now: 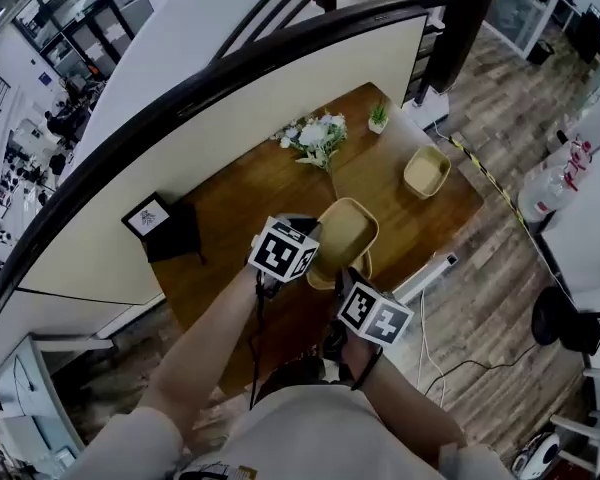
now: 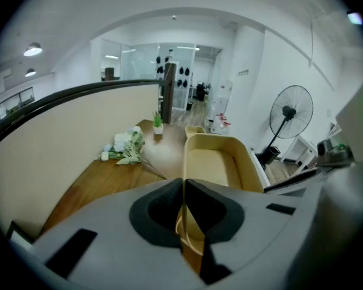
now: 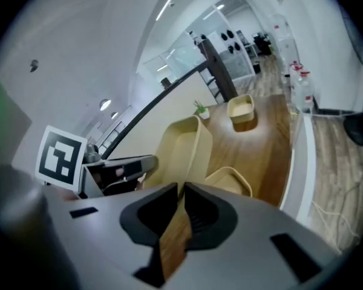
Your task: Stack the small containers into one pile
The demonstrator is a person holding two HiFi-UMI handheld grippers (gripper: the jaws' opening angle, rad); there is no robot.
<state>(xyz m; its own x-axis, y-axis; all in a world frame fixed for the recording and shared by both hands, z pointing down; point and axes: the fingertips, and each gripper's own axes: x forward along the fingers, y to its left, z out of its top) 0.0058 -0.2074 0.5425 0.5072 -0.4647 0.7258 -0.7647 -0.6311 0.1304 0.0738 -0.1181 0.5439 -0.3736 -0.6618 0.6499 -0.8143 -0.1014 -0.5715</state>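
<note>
Well, my left claw (image 2: 183, 189) is clamped on the thin wall of a tilted beige plastic tub (image 2: 215, 162), above the wooden bench (image 1: 250, 198) on my side of the white flower bunch (image 1: 315, 138). My right claw (image 3: 180, 189) is closed and empty. With only that edge pinched, the tub could swing or slip.

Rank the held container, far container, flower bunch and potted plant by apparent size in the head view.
1. held container, though it is nearer the camera.
2-3. far container and flower bunch, too alike to rank.
4. potted plant.
</note>
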